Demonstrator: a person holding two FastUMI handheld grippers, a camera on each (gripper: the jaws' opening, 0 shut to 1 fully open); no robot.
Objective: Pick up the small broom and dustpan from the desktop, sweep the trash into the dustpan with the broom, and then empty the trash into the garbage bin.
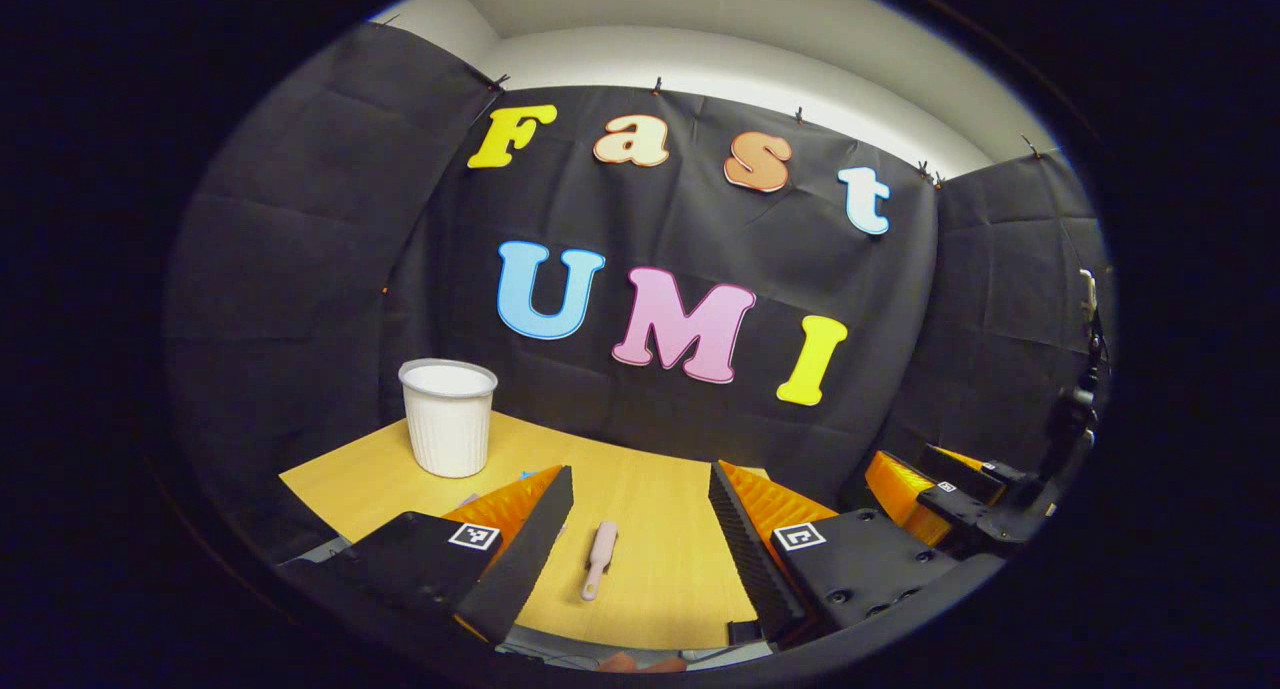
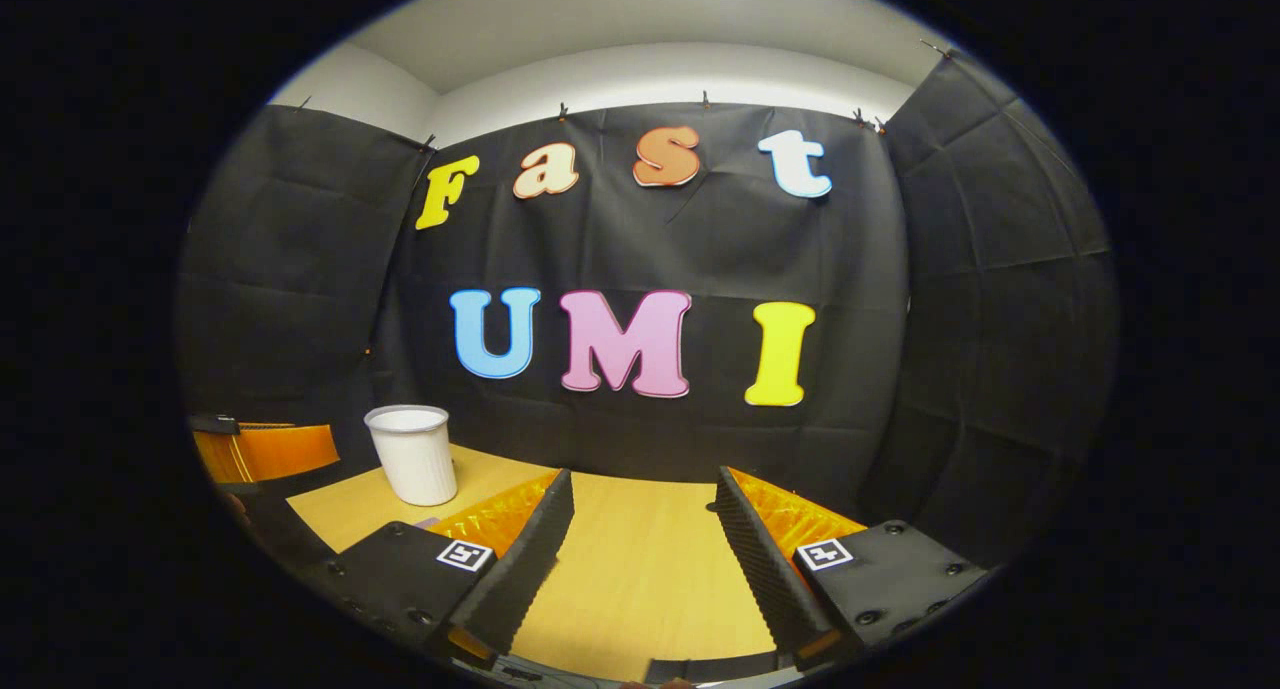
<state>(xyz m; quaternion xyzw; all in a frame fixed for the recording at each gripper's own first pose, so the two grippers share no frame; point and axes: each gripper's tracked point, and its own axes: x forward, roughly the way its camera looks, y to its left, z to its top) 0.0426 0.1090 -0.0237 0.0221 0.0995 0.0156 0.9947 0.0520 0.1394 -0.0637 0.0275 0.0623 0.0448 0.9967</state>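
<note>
A small pink broom handle (image 1: 599,559) lies on the wooden desktop (image 1: 350,479), between and just below the fingers of my left gripper (image 1: 640,474), which is open and holds nothing. The handle is apart from both fingers. A white ribbed garbage bin (image 1: 448,417) stands upright at the far left of the desktop, near the back wall. My right gripper (image 2: 643,477) is open over bare desktop (image 2: 640,569) with nothing between its fingers. The bin (image 2: 412,454) stands to its far left. The right gripper (image 1: 950,494) hovers off to the right in the left gripper view.
A tiny blue scrap (image 1: 528,473) peeks out beside the left finger. The black cloth wall closes the desktop at the back and both sides. The left gripper's body (image 2: 262,451) shows at the left edge of the right gripper view.
</note>
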